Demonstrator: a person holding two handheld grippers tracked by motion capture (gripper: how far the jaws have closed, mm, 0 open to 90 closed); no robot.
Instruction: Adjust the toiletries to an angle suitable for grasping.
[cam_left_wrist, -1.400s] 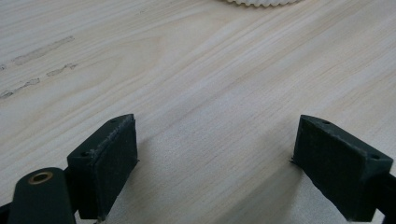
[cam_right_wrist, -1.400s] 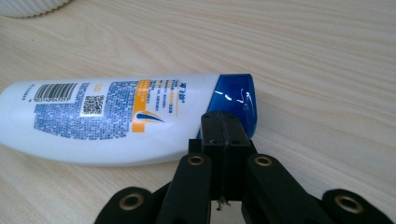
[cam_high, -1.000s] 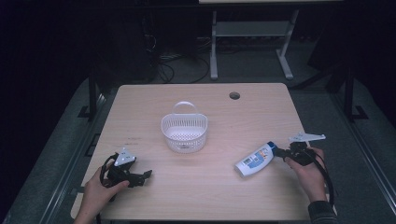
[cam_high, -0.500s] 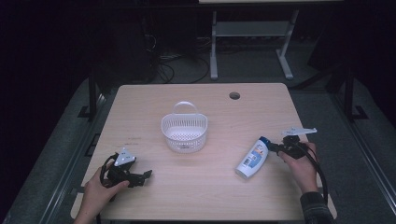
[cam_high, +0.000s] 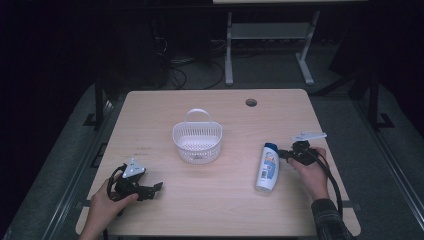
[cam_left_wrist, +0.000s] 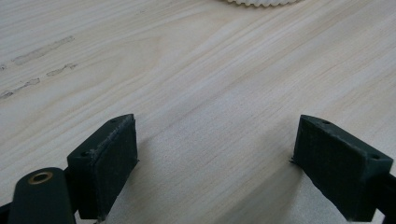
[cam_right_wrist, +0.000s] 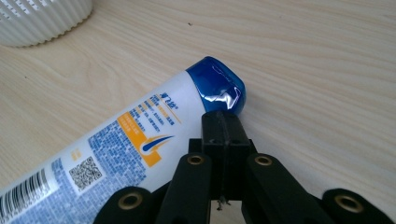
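Observation:
A white shampoo bottle (cam_high: 267, 166) with a blue cap (cam_right_wrist: 217, 86) lies flat on the wooden table, cap pointing away from the person. My right gripper (cam_high: 283, 154) is just to its right; in the right gripper view the jaws (cam_right_wrist: 223, 122) are shut together with nothing between them, tips touching the bottle beside the cap. A white slatted basket (cam_high: 197, 142) with a handle stands at mid-table. My left gripper (cam_high: 158, 188) rests low at the front left, its jaws (cam_left_wrist: 215, 140) wide open over bare wood, holding nothing.
The table (cam_high: 220, 210) has a round cable hole (cam_high: 251, 102) at the back right. The basket's rim (cam_left_wrist: 261, 2) shows at the top of the left gripper view. A desk frame and cables stand on the dark floor beyond the far edge.
The bottle has swung from lying slantwise to nearly straight, its cap turned away from the person, with the right gripper's shut tips against it. The left gripper has stayed put.

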